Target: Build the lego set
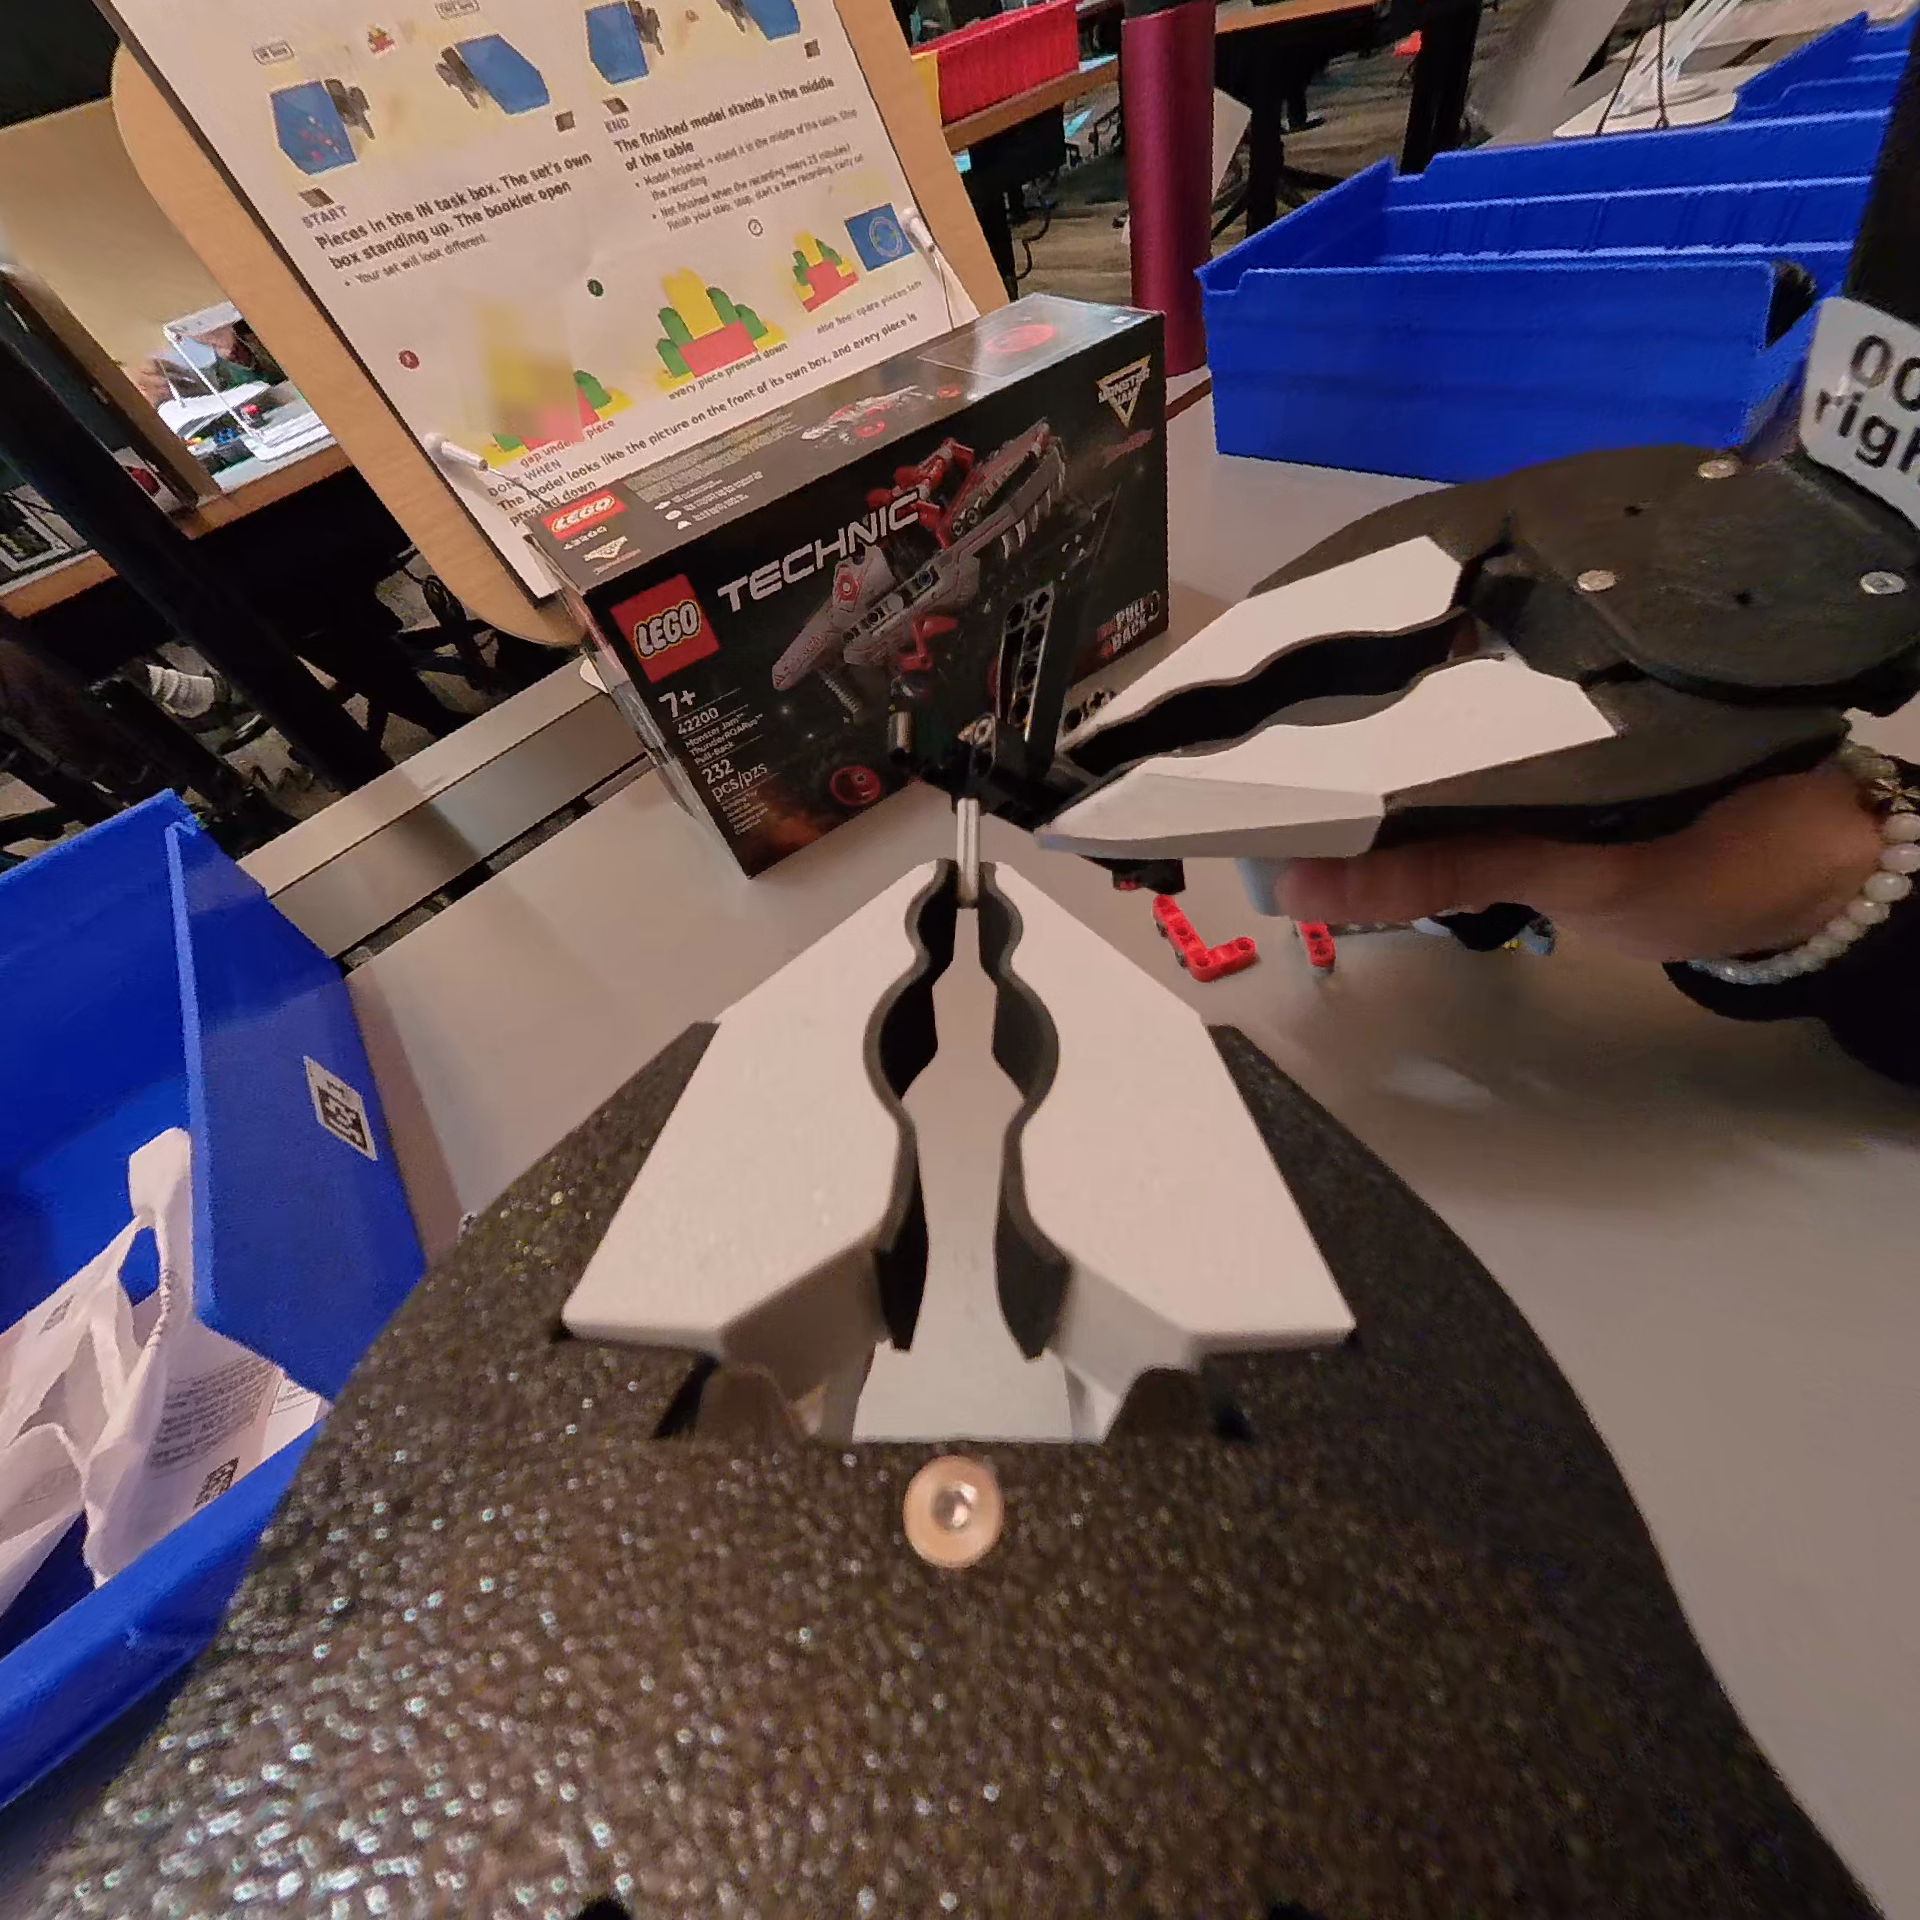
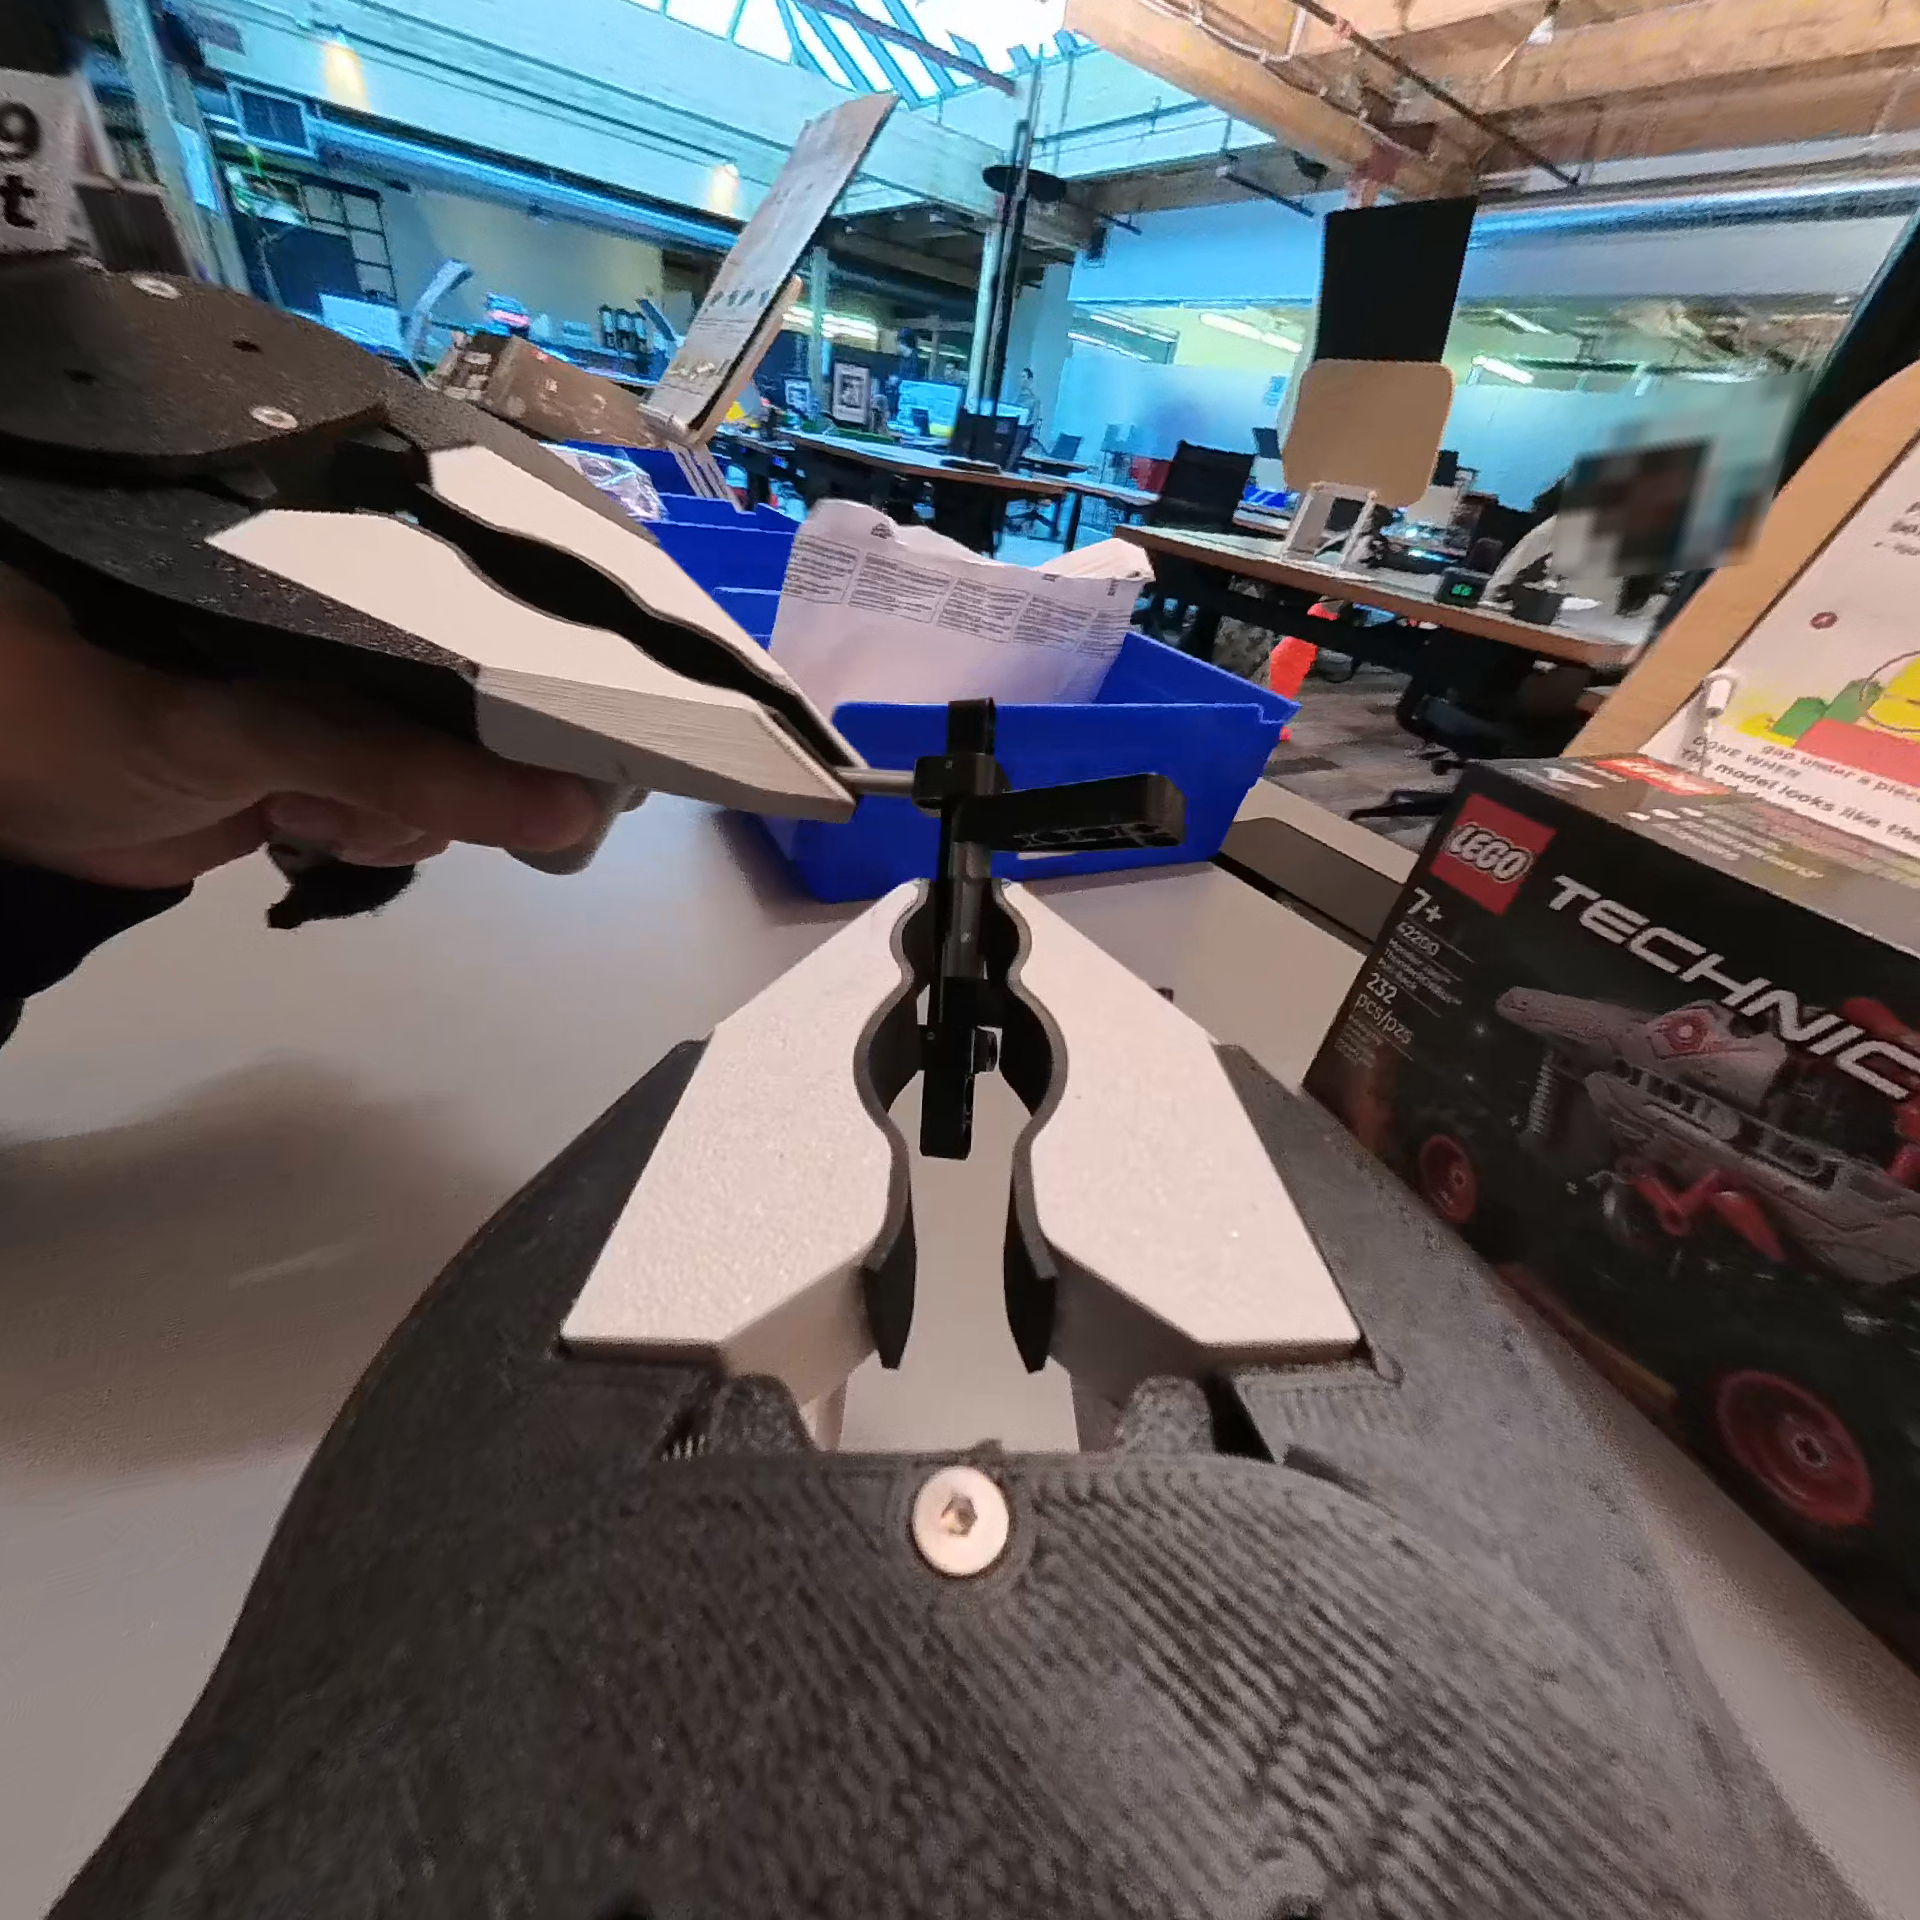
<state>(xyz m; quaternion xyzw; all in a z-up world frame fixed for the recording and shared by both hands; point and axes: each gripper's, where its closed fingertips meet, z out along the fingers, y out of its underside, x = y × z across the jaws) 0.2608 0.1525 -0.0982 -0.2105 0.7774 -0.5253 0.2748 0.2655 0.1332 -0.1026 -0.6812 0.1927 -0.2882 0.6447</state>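
Note:
My left gripper (image 1: 966, 881) is shut on a thin grey axle (image 1: 967, 847) at its very tips. The axle's far end meets a black Technic assembly (image 1: 987, 753) held by my right gripper (image 1: 1060, 788), which comes in from the right. In the right wrist view, my right gripper (image 2: 961, 896) is shut on the black assembly (image 2: 954, 1008), which stands upright between its fingers, with a black beam (image 2: 1101, 821) sticking out to the right. The left gripper (image 2: 847, 781) comes in from the left with the grey axle (image 2: 883, 781) touching the assembly. Both are held above the table.
The set's box (image 1: 883, 623) stands just behind the grippers, also at the right in the right wrist view (image 2: 1662, 1039). Red L-shaped pieces (image 1: 1210, 940) lie on the grey table. A blue bin (image 1: 260, 1091) holds white bags. Blue bins (image 1: 1507, 343) stand at the back right. An instruction board (image 1: 582, 239) leans behind.

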